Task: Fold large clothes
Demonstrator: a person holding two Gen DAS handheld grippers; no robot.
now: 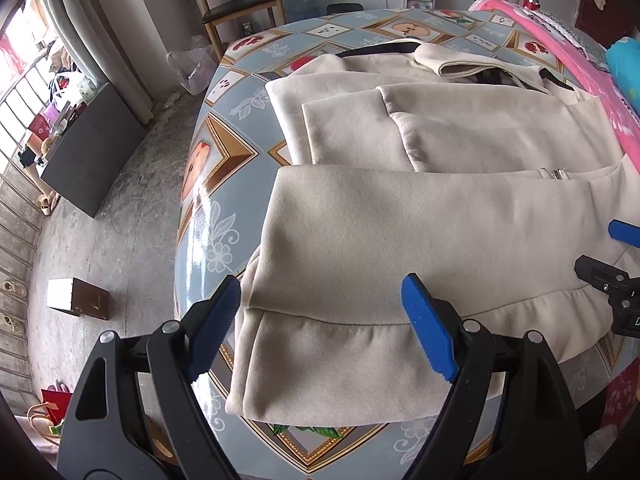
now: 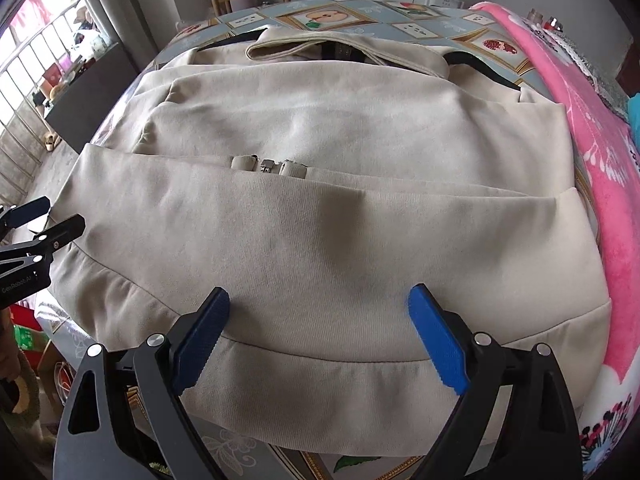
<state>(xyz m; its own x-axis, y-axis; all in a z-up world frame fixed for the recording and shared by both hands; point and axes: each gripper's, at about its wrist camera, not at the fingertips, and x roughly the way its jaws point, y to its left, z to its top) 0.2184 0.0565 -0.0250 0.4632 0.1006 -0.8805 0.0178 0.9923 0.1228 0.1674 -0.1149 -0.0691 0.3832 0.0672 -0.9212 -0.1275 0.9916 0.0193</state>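
A large beige zip jacket [image 1: 420, 220] lies on the patterned table [image 1: 224, 128], its sleeves folded in over the body and its hem at the near edge. It also fills the right wrist view [image 2: 320, 220], with the metal zipper pull [image 2: 268, 167] in the middle. My left gripper [image 1: 320, 300] is open and empty, just above the hem's left part. My right gripper [image 2: 320, 312] is open and empty above the hem's middle. The right gripper's tips show at the edge of the left wrist view [image 1: 616, 256], and the left gripper's tips show in the right wrist view [image 2: 44, 220].
A pink blanket [image 2: 600, 168] lies along the table's right side. A wooden chair [image 1: 236, 4] and a water jug [image 1: 304, 0] stand beyond the far edge. On the floor to the left are a dark cabinet [image 1: 92, 148] and a small box [image 1: 76, 298].
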